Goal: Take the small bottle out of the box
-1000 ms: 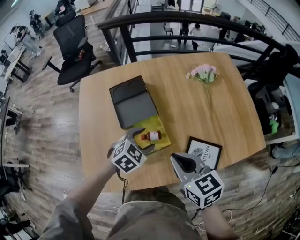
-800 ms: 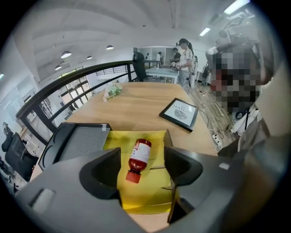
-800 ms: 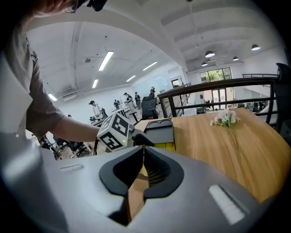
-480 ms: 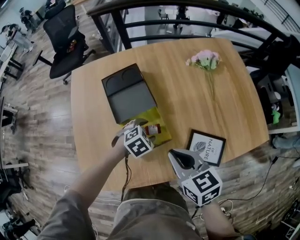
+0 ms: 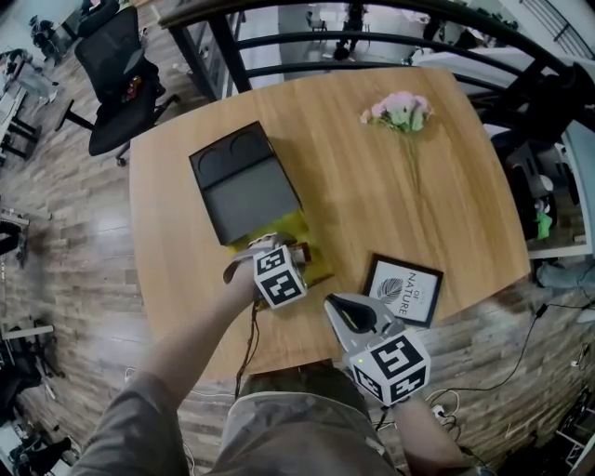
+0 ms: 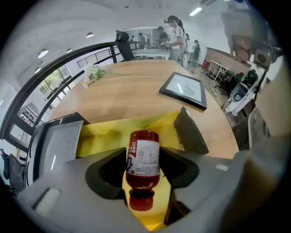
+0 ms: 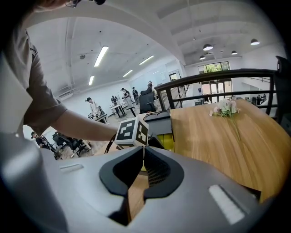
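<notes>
The small bottle (image 6: 143,157), dark red with a white label and a red cap, lies on the yellow lining (image 6: 104,136) of the open box (image 5: 244,186). My left gripper (image 6: 143,175) is down in the box with the bottle (image 5: 299,251) between its jaws. The jaws are closing and the pads touch its sides. In the head view the left gripper (image 5: 282,249) sits over the box's near end. My right gripper (image 5: 337,305) hangs at the table's front edge, shut and empty; in the right gripper view its tips (image 7: 143,150) meet.
A framed print (image 5: 403,290) lies right of the box, close to the right gripper. A pink flower sprig (image 5: 395,110) lies at the far right of the wooden table (image 5: 372,204). A black railing (image 5: 390,19) runs behind the table.
The left gripper moved forward into the box and came down around the bottle. The right gripper stayed at the front edge. The head view shifted slightly.
</notes>
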{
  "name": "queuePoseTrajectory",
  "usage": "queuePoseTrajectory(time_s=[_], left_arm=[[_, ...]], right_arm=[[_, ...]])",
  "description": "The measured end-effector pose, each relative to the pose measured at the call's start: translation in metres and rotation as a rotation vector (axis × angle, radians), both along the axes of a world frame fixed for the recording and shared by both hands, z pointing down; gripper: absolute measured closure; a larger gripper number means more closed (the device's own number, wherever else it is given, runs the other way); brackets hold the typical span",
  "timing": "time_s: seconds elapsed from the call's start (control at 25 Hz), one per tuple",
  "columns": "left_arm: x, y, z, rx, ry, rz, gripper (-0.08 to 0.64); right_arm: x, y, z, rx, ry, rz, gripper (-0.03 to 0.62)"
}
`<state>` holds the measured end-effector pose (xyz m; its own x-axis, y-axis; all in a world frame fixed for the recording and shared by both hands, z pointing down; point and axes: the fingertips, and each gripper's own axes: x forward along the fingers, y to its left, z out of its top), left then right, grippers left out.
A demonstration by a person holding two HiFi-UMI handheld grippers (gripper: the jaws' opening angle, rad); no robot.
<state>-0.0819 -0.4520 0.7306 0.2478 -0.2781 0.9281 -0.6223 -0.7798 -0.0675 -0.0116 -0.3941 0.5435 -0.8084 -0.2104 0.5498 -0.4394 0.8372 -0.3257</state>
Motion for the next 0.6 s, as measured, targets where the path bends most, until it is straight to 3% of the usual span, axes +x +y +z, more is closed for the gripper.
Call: queuePoseTrajectory(time_s=[0.24,0.6], left_arm=[[-0.003,0.001,-0.012,0.018,0.052,-0.042,0.342],[-0.011,0.003,-0.113,0.267,0.220,-0.210,0.344]], right_arm=[[0.006,-0.007,-0.010,0.005,-0.020,0.018,0.577],[0.013,-0.021,-0.065,0.110,-0.080,0.044,0.577]])
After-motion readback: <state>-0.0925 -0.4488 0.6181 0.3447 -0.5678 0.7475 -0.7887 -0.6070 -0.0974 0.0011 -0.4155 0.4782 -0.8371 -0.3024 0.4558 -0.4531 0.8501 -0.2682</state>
